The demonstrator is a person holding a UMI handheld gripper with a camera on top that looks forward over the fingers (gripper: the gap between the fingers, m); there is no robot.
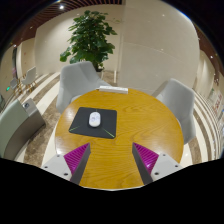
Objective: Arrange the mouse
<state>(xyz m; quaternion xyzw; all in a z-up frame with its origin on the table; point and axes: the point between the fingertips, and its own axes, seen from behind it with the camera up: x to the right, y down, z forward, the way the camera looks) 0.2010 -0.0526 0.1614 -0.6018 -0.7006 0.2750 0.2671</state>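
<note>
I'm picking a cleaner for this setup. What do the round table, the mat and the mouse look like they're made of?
The round orange-brown table looks like wood or wood veneer with a smooth, slightly glossy finish, since faint grain and sheen show. The dark rectangular mouse mat looks like matte fabric or rubber, giving no reflection. The small white mouse looks like smooth plastic. The hand-held gripper is open, short of the mat.

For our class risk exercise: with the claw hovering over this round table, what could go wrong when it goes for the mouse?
1. The small white computer mouse lies beyond the open claw, off towards one finger; a straight approach may miss it.
2. Its rounded shell could slip from the pads.
3. The thin dark rectangular mouse mat might drag across the round wooden table.
</note>
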